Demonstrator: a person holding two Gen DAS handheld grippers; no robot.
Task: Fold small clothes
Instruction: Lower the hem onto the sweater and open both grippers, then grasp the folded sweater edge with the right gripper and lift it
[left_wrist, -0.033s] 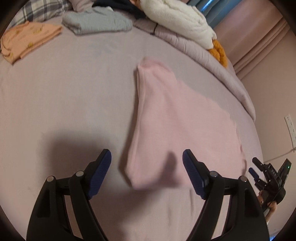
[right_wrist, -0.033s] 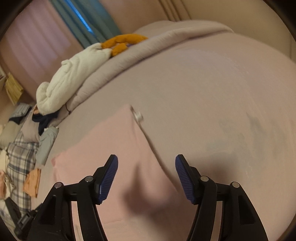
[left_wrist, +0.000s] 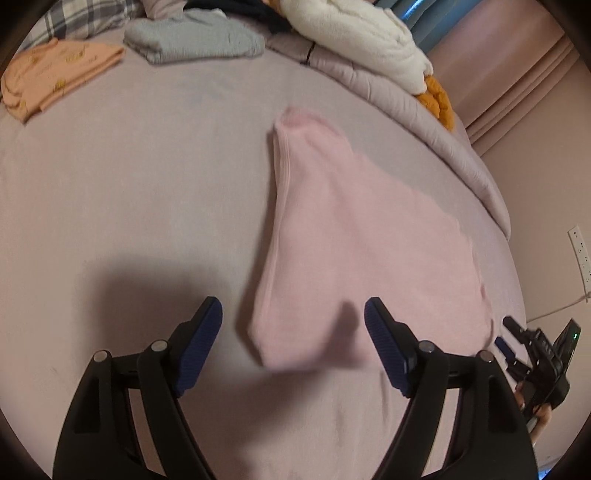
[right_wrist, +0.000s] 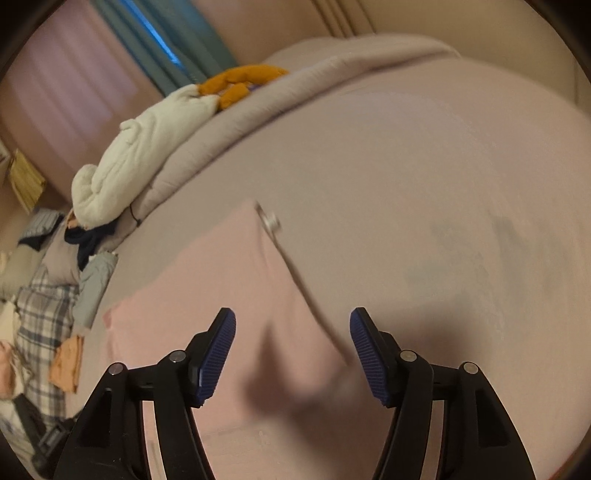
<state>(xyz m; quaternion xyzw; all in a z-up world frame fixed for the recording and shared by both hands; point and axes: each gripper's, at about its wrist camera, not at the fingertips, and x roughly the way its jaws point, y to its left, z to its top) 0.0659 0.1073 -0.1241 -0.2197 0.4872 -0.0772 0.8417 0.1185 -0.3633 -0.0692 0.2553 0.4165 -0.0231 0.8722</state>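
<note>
A pink garment (left_wrist: 351, 251) lies flat on the mauve bed sheet (left_wrist: 129, 203), folded along its left edge. My left gripper (left_wrist: 293, 341) is open and empty, hovering above the garment's near left corner. In the right wrist view the same pink garment (right_wrist: 229, 295) lies left of centre, with a small white tag (right_wrist: 271, 222) at its far corner. My right gripper (right_wrist: 293, 352) is open and empty, above the garment's right edge. The right gripper also shows in the left wrist view (left_wrist: 517, 341) at the far right.
A folded orange garment (left_wrist: 55, 77) and a folded grey garment (left_wrist: 195, 37) lie at the far left of the bed. A white fleece (left_wrist: 354, 40), an orange soft toy (left_wrist: 439, 99) and a rolled duvet (left_wrist: 443, 147) line the far side. A wall socket (left_wrist: 581, 251) is at right.
</note>
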